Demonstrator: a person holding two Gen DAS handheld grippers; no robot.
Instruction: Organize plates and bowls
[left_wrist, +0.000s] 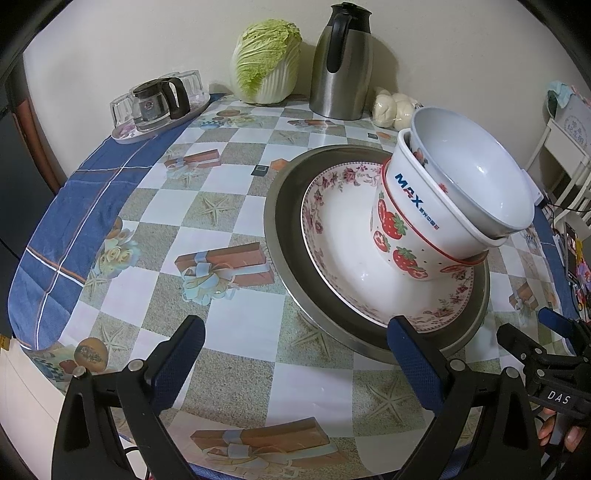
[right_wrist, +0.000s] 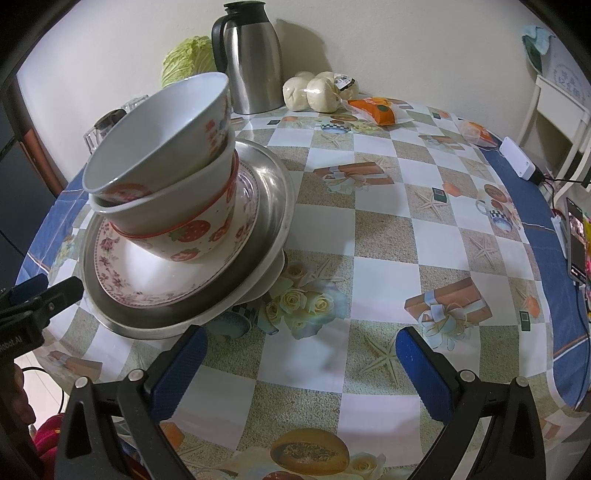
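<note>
While left wrist is watching: left gripper is hovering with jaws spread, empty, just before the steel pan holding a floral plate and stacked bowls.
Right wrist: right gripper is gaping, empty, over the tablecloth; stack is sitting left.

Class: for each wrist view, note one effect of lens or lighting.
Left wrist view: fisheye bends the round checked-cloth table edge; glare on the tall steel thermos jug.
Right wrist view: dark corner vignette; bright reflection on the wide steel basin.
</note>
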